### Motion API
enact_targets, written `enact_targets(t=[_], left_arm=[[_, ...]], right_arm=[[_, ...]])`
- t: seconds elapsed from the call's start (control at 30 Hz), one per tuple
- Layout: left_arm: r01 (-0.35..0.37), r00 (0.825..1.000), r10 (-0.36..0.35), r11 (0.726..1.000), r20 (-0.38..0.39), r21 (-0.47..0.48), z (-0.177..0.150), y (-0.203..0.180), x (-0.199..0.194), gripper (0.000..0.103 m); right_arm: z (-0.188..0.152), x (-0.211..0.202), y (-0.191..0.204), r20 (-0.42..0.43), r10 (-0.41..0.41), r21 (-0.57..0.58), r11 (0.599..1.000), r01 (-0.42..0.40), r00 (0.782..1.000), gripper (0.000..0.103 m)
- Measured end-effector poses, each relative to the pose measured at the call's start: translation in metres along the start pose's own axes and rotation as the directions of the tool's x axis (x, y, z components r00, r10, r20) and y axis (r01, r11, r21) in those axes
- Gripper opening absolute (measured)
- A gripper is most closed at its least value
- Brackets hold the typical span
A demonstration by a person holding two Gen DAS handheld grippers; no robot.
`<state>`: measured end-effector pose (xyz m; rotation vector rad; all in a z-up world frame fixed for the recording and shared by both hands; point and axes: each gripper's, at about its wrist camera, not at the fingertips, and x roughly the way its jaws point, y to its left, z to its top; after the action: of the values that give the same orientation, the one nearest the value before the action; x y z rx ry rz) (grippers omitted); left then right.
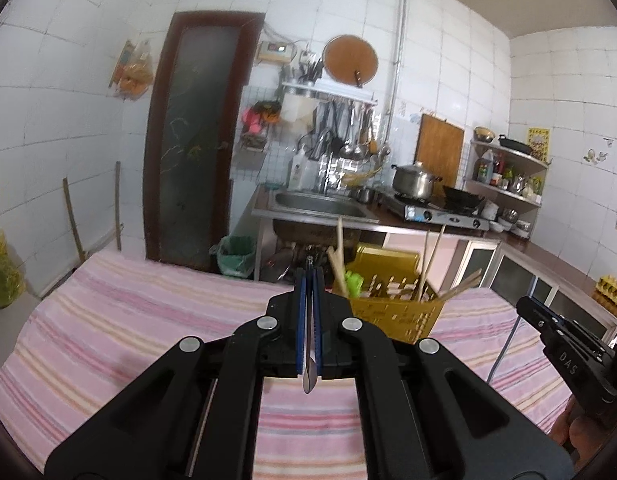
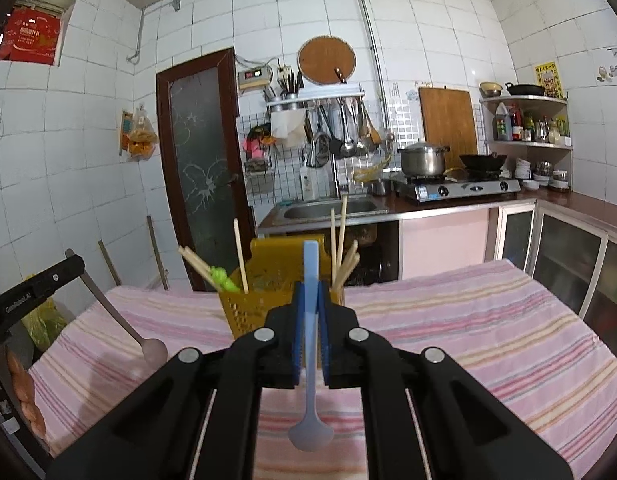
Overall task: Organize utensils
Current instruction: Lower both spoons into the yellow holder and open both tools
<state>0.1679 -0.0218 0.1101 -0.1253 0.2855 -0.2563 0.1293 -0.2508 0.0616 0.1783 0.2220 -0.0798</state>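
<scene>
A yellow perforated utensil basket (image 1: 392, 312) (image 2: 244, 312) stands on the pink striped cloth, holding several wooden chopsticks (image 1: 430, 260) (image 2: 337, 236) and a green utensil (image 1: 354, 282) (image 2: 222, 278). My left gripper (image 1: 309, 276) is shut on a metal spoon (image 1: 309, 380), seen edge-on, above the cloth just left of the basket. In the right wrist view that spoon (image 2: 148, 346) hangs bowl-down at the left. My right gripper (image 2: 310, 292) is shut on a light blue plastic spoon (image 2: 310, 432), bowl towards the camera, just in front of the basket.
The cloth-covered table (image 1: 128, 312) (image 2: 488, 320) spreads to both sides of the basket. Behind it are a steel sink (image 2: 328, 208), a gas stove with a pot (image 2: 422, 160) and wok, hanging ladles, a door (image 2: 200, 160), and a green-lined bin (image 1: 236, 254).
</scene>
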Motion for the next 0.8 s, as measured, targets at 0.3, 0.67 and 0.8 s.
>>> enact_targets(t=[0.3,0.67,0.8], left_arm=[[0.094,0.985,-0.094,0.996,0.145,0.010,0.072,-0.034,0.012,0.002],[0.108,0.987,-0.114,0.993,0.114,0.054,0.081,-0.070,0.109,0.002],[0.096,0.995,-0.098,0.994,0.031,0.058,0.055,-0.062,0.154,0.002]], right_arm=[[0.069,0.018,0.002,0.128,0.021,0.015,1.000,-0.023,0.992,0.007],[0.100,0.104,0.001,0.176,-0.004,0.030,1.000,-0.001,0.984,0.007],[0.083,0.139,-0.003,0.115,-0.014,0.029,1.000,0.011,0.993,0.007]])
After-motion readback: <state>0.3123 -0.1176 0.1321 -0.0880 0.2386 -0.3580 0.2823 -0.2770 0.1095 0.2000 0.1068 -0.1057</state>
